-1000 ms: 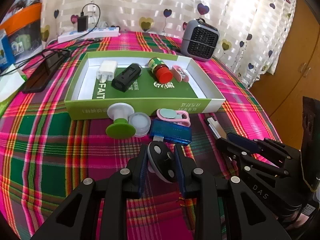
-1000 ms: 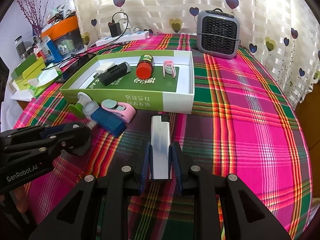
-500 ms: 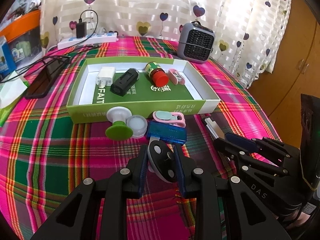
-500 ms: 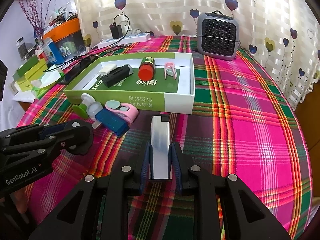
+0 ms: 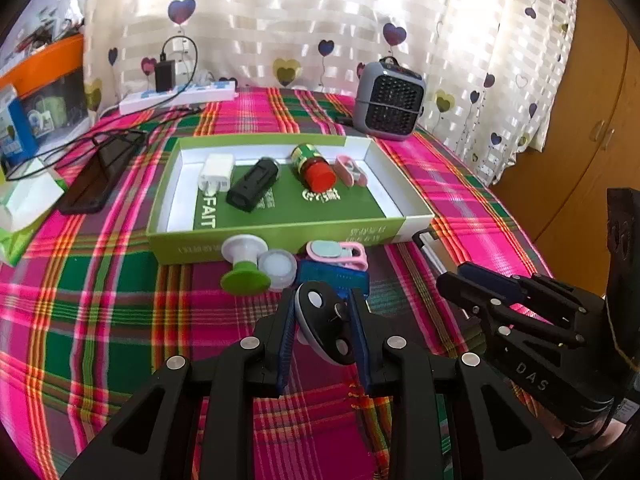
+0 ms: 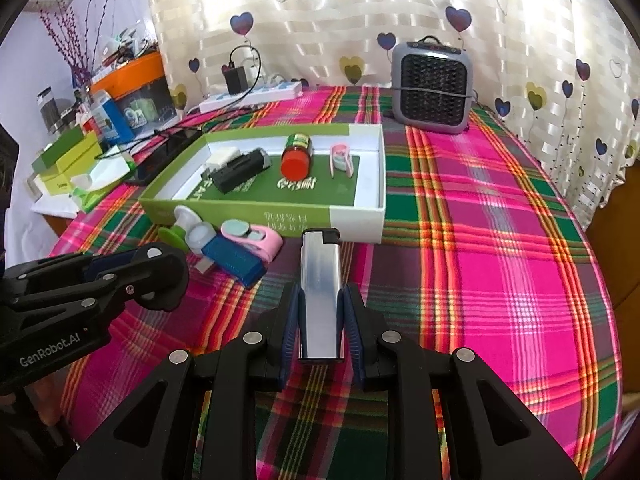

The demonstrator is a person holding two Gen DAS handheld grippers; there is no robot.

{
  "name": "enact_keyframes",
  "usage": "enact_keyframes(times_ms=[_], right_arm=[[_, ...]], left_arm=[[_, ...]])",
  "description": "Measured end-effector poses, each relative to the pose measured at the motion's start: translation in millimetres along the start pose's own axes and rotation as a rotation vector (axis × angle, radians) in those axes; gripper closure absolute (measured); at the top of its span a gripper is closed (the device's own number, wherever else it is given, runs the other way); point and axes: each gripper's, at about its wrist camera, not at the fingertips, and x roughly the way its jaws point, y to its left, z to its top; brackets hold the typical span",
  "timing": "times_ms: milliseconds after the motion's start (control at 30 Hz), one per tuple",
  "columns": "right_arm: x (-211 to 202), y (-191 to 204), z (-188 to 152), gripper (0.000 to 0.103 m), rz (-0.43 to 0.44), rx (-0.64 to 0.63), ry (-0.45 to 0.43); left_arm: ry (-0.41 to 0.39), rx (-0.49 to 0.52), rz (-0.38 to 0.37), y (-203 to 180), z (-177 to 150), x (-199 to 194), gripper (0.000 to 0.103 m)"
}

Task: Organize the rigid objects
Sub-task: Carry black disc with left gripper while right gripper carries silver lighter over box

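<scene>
Compared with one second ago, almost nothing is changed: both grippers keep their grip and hang at the same place over the cloth, and the box with its things has moved only a little in the view.

The left gripper (image 5: 323,326) is clenched on a black oval gadget with white dots (image 5: 326,326), which stands tilted between the blue pads. The right gripper (image 6: 321,326) is clamped on a silver metal lighter with black cap (image 6: 321,292); its cap end points toward the green and white cardboard box (image 6: 356,222) and stops just before the box wall.

Between the left gripper and the near wall of the box lie a blue rectangular plastic device (image 5: 334,276), a pink clip with grey round pad (image 5: 336,252), a small round white jar (image 5: 277,270) and a green and white suction-cup piece (image 5: 242,264), all close together and crowding the way to the box.

Inside the box lie, from left to right, a white charger plug (image 5: 216,172), a black rectangular block (image 5: 253,184), a small jar with red lid on its side (image 5: 314,168) and a second pink clip (image 5: 350,170).

Behind the box stands a grey small fan heater (image 6: 432,88); left behind it lie a white power strip with black adapter (image 5: 176,92) and a dark phone (image 5: 100,176). Everything rests on a table with pink and green plaid cloth (image 6: 500,220), before a white curtain with heart pattern (image 6: 320,20).
</scene>
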Motion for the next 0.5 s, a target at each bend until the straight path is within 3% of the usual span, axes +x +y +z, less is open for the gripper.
enact_keyframes(times_ms=[500], right_arm=[[-7,6,32,0.079,0.009,-0.016,-0.053]], left_arm=[[-0.046,0.003,-0.018,11,34,-6,0.078]])
